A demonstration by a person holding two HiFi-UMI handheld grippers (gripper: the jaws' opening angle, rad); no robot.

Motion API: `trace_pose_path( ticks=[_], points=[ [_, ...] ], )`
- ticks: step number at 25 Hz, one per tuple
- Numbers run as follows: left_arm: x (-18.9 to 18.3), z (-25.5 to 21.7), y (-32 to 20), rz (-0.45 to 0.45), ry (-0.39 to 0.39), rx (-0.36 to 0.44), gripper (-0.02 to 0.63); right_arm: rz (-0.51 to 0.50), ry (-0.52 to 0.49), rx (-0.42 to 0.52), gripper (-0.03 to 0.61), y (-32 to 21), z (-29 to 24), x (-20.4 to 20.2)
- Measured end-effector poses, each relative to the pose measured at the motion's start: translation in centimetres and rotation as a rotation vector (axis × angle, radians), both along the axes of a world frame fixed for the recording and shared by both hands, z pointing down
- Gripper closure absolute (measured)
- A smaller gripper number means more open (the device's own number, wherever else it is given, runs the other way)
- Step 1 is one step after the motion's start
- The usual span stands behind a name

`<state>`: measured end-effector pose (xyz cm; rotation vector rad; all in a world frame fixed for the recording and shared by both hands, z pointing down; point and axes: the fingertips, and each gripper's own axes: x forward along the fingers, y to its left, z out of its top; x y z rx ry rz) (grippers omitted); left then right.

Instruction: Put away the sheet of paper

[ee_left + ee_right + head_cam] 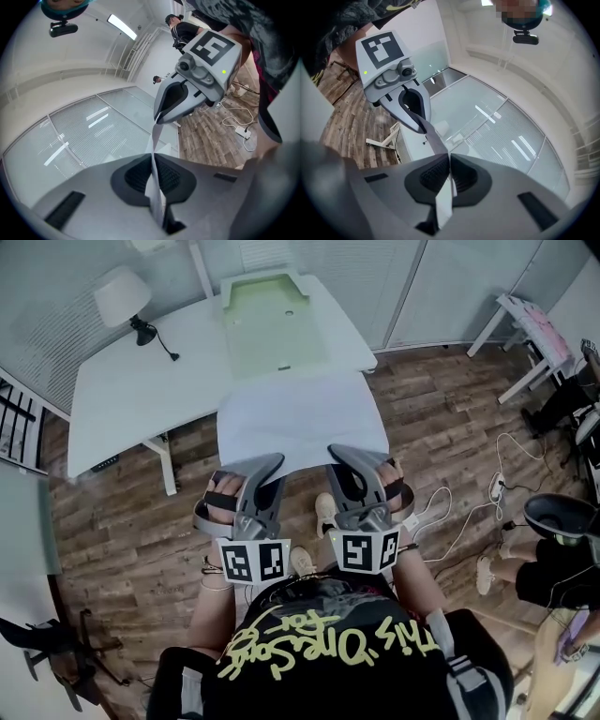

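Holding the sheet of paper (302,423) in the air by its near edge, in front of the counter (122,399).

Clamped with the left hand-held gripper (152,174) at the near left corner and with the right hand-held gripper (449,176) at the near right corner. Closed fully on the thin edge in both cases, with the paper running edge-on between the ribbed pads (136,176). Spread roughly level between the two grips, above the wooden floor (122,549), with the far edge reaching the near edge of the counter. Positioned just beside the near end of the pale green tray (272,324) lying on the counter. Located well apart from the white lamp (122,296) at the far left corner of the counter.
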<state>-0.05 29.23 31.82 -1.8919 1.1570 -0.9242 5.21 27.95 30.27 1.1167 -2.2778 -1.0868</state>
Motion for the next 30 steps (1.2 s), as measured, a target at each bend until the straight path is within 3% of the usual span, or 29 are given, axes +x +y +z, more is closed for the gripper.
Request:
trace_pose_path(
  ticks=[11,30],
  points=[
    [-0.5,0.0,-2.4,-0.024,-0.012,0.006,0.606,-0.023,-0.022,0.011,0.569,-2.5,-0.1,-0.5],
    [-1.3,-0.3,-10.8,-0.046,-0.027,-0.001,0.606,-0.052,-0.032,0.002,0.569,-11.3,-0.4,-1.4]
  ],
)
